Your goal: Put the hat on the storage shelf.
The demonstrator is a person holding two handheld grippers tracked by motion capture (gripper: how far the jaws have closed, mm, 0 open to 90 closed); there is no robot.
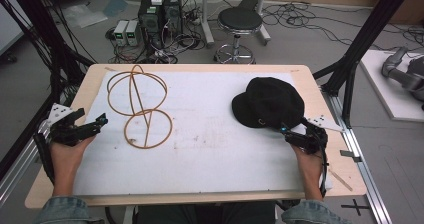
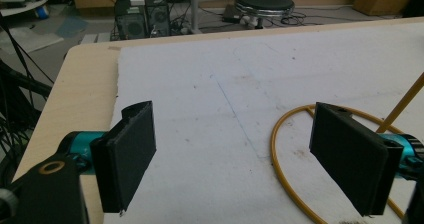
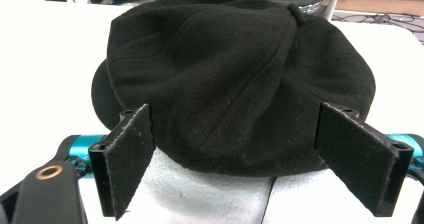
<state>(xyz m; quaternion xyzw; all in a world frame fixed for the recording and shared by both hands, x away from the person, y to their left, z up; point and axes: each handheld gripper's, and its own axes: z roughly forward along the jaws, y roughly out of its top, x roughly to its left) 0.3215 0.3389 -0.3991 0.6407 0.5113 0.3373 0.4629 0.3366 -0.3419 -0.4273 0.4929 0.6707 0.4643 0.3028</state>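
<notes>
Plainly unbranded black cap (image 3: 235, 79), no lettering

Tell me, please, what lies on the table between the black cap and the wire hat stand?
Nothing: in the high view, bare white mat separates the black cap from the wire hat stand.

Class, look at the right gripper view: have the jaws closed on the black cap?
No. The right gripper stands wide open, its pads either side of the black cap without pressing it.

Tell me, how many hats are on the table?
1. The black hat lies on the white mat at the table's right side, just ahead of the open right gripper. Nothing on the table looks big enough to hide another.
</notes>
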